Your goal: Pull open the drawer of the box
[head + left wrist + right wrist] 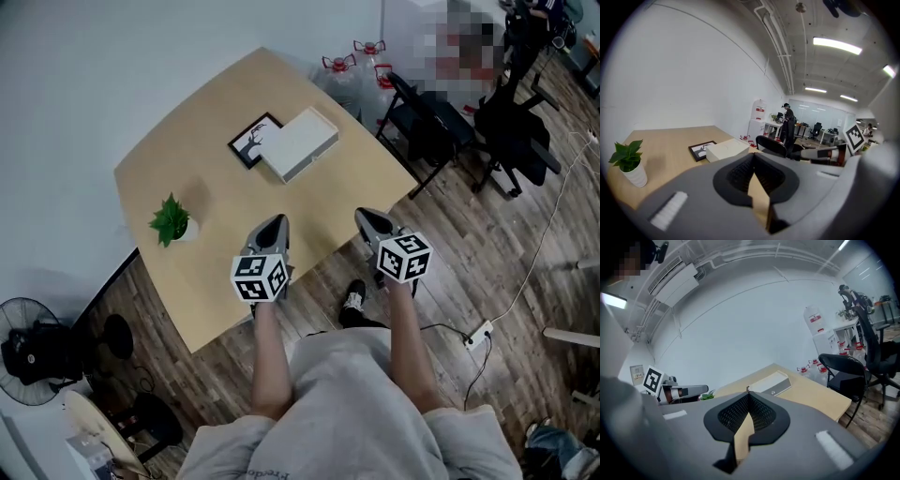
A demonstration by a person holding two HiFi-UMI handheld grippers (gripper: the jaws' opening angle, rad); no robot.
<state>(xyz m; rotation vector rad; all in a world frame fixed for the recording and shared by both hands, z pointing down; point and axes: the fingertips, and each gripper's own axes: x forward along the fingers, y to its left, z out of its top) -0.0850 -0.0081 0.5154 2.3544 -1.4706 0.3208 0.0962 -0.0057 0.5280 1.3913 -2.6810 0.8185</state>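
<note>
The white box [300,142] lies flat at the far side of the wooden table [202,272], its drawer closed. In the right gripper view the box [769,382] shows a grey drawer front with a small knob [773,392]. The left gripper view has the box [727,150] to the left of the jaws. My left gripper [276,225] hovers over the table's near edge, shut and empty, well short of the box. My right gripper [367,217] hangs just off the table's edge, also shut and empty. The jaws of both meet at the tips [753,155] [748,392].
A black picture frame [253,139] lies against the box's left side. A small potted plant [172,221] stands at the table's left. A black chair [427,127] and water bottles [361,61] are past the table's right corner. A fan [33,352] stands on the floor at left.
</note>
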